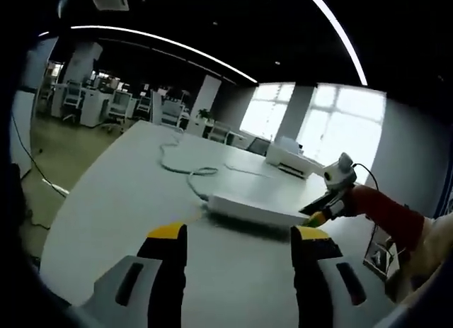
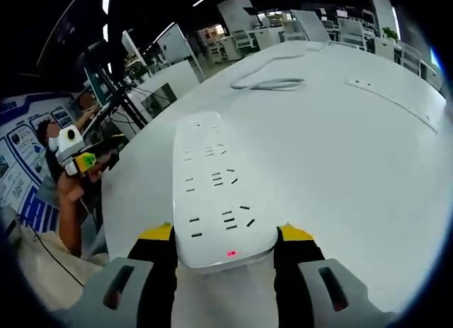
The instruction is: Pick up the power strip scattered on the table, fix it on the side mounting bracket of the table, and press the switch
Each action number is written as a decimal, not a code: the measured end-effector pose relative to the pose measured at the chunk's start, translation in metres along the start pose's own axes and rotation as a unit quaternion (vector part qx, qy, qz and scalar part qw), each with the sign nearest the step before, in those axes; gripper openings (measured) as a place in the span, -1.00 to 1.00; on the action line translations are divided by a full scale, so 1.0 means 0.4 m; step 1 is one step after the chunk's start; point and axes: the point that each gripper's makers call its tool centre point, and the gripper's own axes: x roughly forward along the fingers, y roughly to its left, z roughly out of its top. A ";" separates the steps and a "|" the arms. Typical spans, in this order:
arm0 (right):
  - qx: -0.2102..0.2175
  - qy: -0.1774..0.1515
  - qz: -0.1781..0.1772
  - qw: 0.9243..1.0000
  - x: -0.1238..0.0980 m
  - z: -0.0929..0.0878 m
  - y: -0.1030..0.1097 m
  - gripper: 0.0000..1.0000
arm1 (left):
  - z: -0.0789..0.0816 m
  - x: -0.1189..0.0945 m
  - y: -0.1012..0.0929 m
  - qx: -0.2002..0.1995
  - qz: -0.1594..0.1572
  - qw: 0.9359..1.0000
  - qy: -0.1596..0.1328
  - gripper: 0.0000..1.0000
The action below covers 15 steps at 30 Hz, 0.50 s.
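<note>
our right tool (image 2: 225, 236) pinches the power strip (image 2: 212, 186) by its end; left tool (image 1: 241, 236) spread; it could pivot off the worktop (image 2: 340, 165).

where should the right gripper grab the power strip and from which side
Grip the switch end of the power strip, jaws across its narrow width, coming in along its length from the end away from the cord. It lies flat on the table; the right gripper already straddles that end.
</note>
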 end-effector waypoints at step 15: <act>0.007 0.001 0.003 1.000 0.007 0.002 0.007 -0.01 | -0.002 0.033 0.023 -0.050 0.006 0.999 -0.002 0.41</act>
